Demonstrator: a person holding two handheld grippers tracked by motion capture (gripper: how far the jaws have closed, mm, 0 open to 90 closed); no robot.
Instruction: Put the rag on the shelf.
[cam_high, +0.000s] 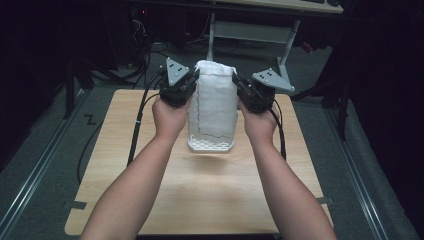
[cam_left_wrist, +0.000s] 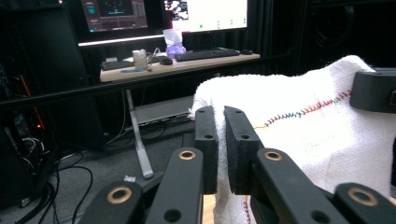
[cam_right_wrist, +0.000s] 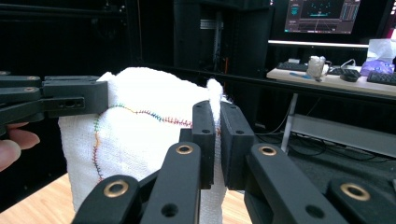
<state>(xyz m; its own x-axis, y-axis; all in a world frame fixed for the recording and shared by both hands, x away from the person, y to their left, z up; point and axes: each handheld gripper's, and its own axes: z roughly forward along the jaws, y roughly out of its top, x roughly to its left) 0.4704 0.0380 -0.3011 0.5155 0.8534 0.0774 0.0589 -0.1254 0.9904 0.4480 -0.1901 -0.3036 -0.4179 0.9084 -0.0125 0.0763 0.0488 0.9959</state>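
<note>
Towel (cam_high: 215, 100) of white woven cloth, edged with a wandering line of multicoloured stitching, is draped over a tall white perforated basket (cam_high: 211, 145) that stands on the far half of the wooden table (cam_high: 200, 195), and it looks soft, light and limp, so it should sag and fold wherever it is not supported. Its loose weave looks grippy rather than slippery, and nothing about it seems fragile, though the stitched seam could snag on the basket's rim. Both upper corners of the cloth are the sensible holds, since a pinch there lets the whole sheet hang open between the hands. At the cloth's top left the left gripper (cam_high: 191, 80) has its jaws close together with the towel's edge running right behind them, but I cannot tell from the left gripper view whether fabric is truly caught between them. On the opposite top corner the right gripper (cam_high: 239, 84) has its jaws clamped on a raised fold of the towel, which shows clearly in the right gripper view
</note>
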